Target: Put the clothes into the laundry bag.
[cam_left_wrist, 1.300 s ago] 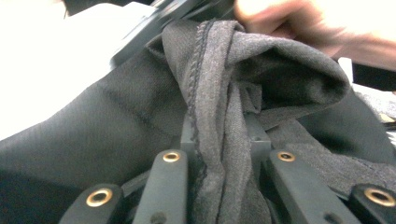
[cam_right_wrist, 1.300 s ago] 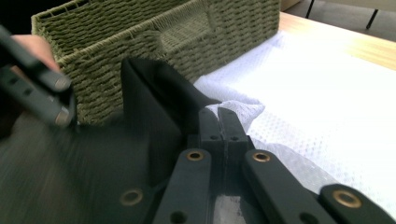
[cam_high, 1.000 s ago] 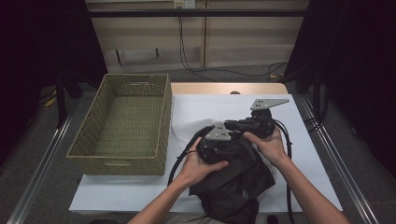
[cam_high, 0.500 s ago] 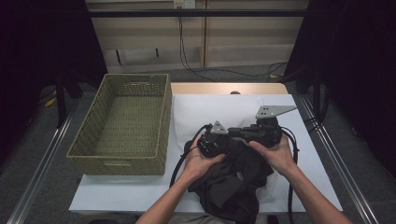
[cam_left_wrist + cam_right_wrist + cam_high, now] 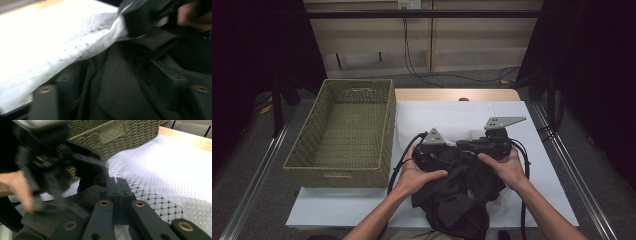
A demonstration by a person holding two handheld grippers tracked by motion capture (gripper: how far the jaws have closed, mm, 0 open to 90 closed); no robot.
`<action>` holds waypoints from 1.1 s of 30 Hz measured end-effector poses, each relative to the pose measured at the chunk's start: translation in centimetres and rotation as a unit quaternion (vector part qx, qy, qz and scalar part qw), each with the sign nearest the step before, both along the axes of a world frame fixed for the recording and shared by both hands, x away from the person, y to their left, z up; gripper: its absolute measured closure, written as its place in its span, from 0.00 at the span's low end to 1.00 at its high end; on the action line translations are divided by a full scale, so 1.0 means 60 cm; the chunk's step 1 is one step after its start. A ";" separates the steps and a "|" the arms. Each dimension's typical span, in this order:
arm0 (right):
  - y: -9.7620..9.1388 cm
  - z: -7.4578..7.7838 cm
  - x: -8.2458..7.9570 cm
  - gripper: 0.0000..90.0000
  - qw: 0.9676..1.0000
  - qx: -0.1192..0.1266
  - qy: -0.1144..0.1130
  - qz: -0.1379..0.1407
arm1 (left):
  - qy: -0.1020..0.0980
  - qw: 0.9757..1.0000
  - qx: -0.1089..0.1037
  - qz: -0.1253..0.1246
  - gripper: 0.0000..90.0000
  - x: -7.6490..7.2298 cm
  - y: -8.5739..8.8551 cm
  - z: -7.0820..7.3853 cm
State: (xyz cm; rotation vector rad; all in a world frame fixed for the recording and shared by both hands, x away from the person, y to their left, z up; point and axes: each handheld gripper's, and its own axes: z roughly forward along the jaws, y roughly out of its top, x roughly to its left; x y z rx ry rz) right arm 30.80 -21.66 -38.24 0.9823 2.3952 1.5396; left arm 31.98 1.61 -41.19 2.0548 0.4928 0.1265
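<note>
A dark garment (image 5: pixel 457 195) is bunched on the near part of the white mesh cloth (image 5: pixel 452 117) that covers the table, at about 6 o'clock of the high view, with its lower folds hanging toward the table's near edge. It is also seen in the left gripper view (image 5: pixel 120 95) lying between the two black jaws of that gripper.

The left gripper (image 5: pixel 434 155) is held at the garment's upper left edge. Its jaws have just been opening and now stand apart, with the dark fabric between them but not pressed.

The right gripper (image 5: pixel 484 146) is held at the garment's upper right edge, just beside the left one. In the right gripper view its jaws (image 5: pixel 117 185) are seen pressed flat together; whether any fabric is pinched in them cannot be told.

A woven basket (image 5: pixel 312 155) stands at 9 o'clock of the garment, beside the cloth.
</note>
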 end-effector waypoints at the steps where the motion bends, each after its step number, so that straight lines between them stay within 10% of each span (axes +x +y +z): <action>1: 0.000 0.000 0.000 1.00 1.000 -0.001 -0.001 0.000 | -0.008 1.000 -0.005 -0.002 0.29 -0.004 0.009 0.006; 6: 0.000 -0.001 0.001 1.00 1.000 -0.002 -0.001 0.000 | -0.021 0.999 -0.010 0.033 0.14 -0.006 0.055 0.004; 15: -0.004 0.005 0.002 1.00 1.000 -0.003 -0.007 -0.009 | 0.033 0.998 0.022 0.049 0.07 -0.009 0.068 -0.048; 19: -0.002 0.005 0.002 1.00 1.000 -0.004 -0.008 -0.009 | 0.064 0.998 0.026 0.009 0.43 -0.006 0.058 -0.055; 26: 0.017 0.004 0.009 1.00 1.000 -0.008 -0.009 0.003 | 0.055 0.998 0.027 -0.021 0.75 -0.008 0.044 -0.046; 33: 0.021 0.010 0.009 1.00 1.000 -0.001 -0.011 0.006 | 0.038 0.998 0.000 -0.040 0.84 -0.017 0.022 -0.017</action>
